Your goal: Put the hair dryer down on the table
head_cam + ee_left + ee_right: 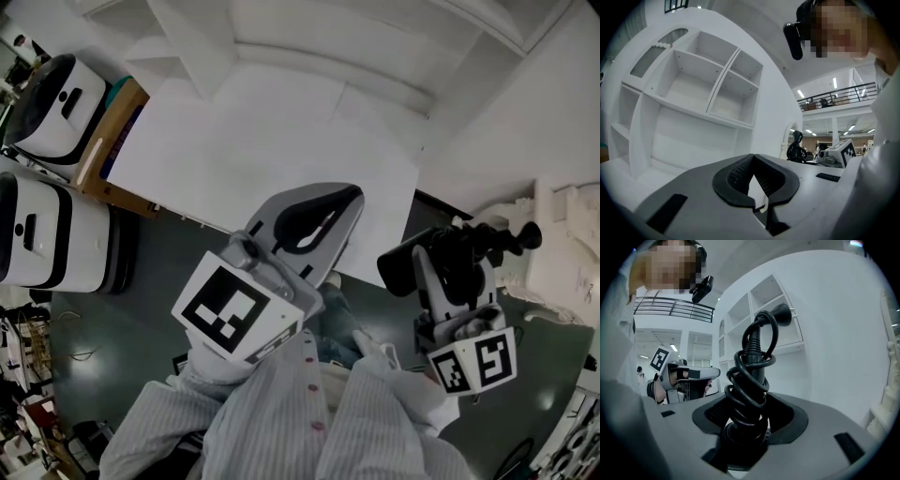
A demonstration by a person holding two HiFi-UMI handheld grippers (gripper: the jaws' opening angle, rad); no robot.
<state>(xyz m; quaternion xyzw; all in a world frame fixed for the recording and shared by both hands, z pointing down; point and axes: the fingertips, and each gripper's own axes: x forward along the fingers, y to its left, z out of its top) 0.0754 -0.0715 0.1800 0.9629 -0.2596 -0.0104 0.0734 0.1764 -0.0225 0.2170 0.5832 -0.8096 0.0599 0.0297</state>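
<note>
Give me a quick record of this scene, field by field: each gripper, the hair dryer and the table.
left gripper: jaws together, nothing between them
right gripper: shut on hair dryer
hair dryer: black, cord coiled round it, held in the air
table: white, hair dryer not yet on it
</note>
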